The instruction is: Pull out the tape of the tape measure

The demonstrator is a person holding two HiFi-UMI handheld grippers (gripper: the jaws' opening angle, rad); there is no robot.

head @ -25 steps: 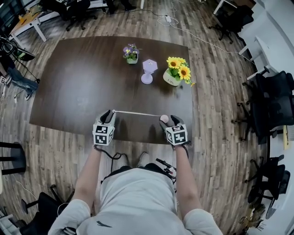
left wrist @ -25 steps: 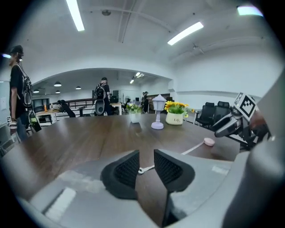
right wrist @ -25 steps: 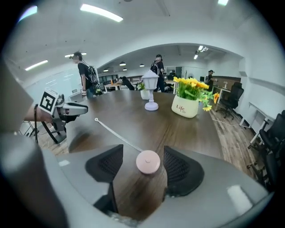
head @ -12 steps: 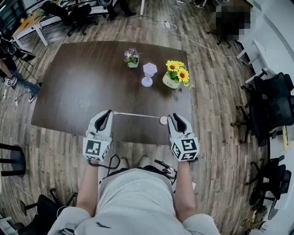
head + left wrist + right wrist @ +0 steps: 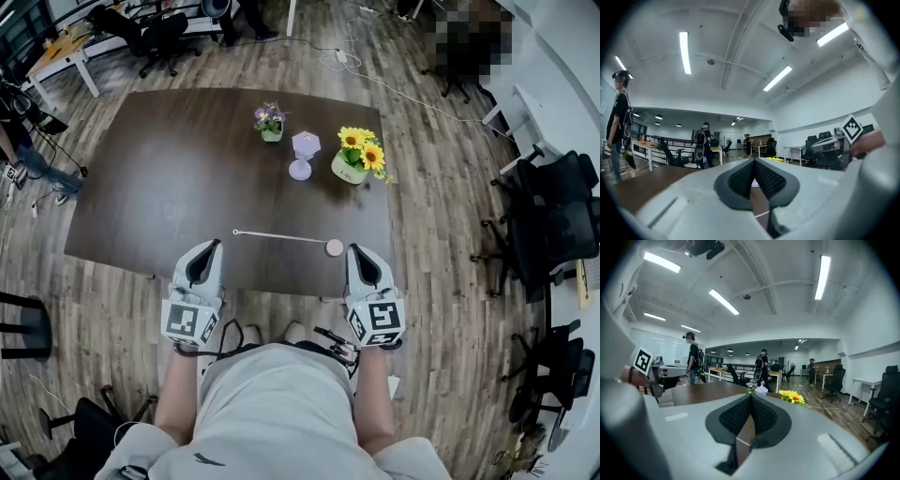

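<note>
**Operator:** Location of the tape measure?

**Technician:** Its round pink case (image 5: 335, 247) lies flat on the dark table (image 5: 141, 187), right of centre and near the near edge. The tape (image 5: 281, 235) is drawn out and runs leftward from the case along the tabletop.

**Operator:** Tool state?

**Technician:** The left gripper (image 5: 210, 247) has its jaws fully together, pads meeting, with nothing between them. The right gripper (image 5: 359, 251) has just closed its jaws. Its pads also meet on nothing. Neither gripper touches the case or the tape. The left sits just nearer than the tape's free end, and the right sits just to the right of the case, on its near side.

**Operator:** Edges and working room?

**Technician:** Both grippers sit over the table's near edge. The widest open stretch of tabletop lies left of the tape and beyond it. Office chairs (image 5: 562, 216) stand well apart on the right.

**Operator:** Containers?

**Technician:** There are two, both on the far part of the table. A pale pot (image 5: 345, 170) holds sunflowers (image 5: 364, 148). A small pot (image 5: 271, 135) further left holds purple flowers (image 5: 268, 112). A lilac stand (image 5: 302, 153) stands between them.
</note>
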